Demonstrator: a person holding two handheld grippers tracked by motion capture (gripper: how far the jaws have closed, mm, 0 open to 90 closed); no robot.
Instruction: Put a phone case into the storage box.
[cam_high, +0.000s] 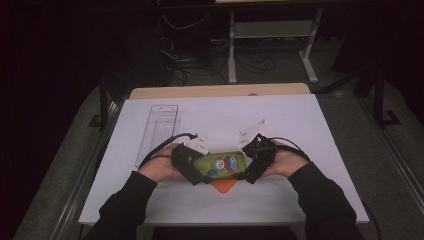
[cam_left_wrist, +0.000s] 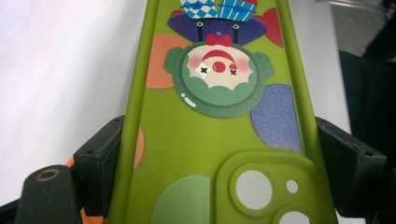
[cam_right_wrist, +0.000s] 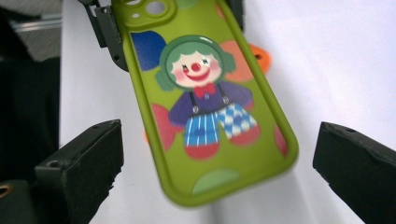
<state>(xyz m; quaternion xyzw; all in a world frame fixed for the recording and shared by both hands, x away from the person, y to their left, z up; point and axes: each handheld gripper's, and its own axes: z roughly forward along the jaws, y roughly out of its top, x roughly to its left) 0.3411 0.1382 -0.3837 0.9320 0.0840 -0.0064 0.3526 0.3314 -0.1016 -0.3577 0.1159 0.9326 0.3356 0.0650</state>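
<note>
A lime-green phone case (cam_high: 220, 164) printed with a clown is held just above the white table, between my two grippers. My left gripper (cam_high: 196, 170) is shut on the case's camera-hole end. In the left gripper view its jaws press both long edges of the case (cam_left_wrist: 215, 116), gripper (cam_left_wrist: 224, 168). My right gripper (cam_high: 248, 167) is open around the other end. In the right gripper view its jaws stand clear on either side of the case (cam_right_wrist: 205, 102), gripper (cam_right_wrist: 217, 170). An orange flat thing (cam_high: 223, 185) lies on the table under the case, also visible as an orange thing (cam_right_wrist: 259, 57) behind it.
A clear plastic tray (cam_high: 159, 129) lies on the table's (cam_high: 280, 115) far left part. A wooden strip (cam_high: 220, 91) runs along the far edge. Desk legs and cables stand on the dark floor beyond.
</note>
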